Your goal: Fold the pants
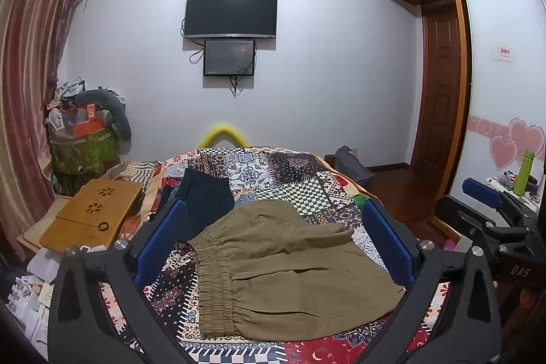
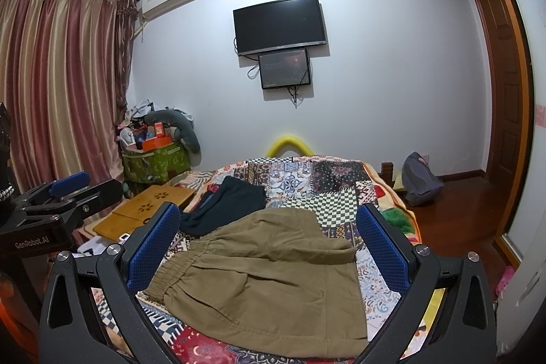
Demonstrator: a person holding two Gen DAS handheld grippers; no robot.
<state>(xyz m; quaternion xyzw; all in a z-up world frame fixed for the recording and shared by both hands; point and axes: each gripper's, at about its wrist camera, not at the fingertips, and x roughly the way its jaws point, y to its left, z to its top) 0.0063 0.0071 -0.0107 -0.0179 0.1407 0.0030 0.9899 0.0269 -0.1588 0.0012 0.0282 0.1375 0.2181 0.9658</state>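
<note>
Now I hold my left hand-held gripper (image 1: 273,237) and my right hand-held gripper (image 2: 269,244) above the bed (image 1: 307,190), both with blue fingers spread wide and empty. Below them the olive pants (image 1: 283,268) lie folded on the patchwork cover, and a dark garment (image 1: 204,197) lies just behind.

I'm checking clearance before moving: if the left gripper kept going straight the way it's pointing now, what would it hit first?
Probably the olive-khaki pants lying on the patchwork bedspread. The left gripper is open, its jaws either side of them in view, angled slightly downward. Depth is unclear, so it might skim over towards the dark garment beyond.
</note>
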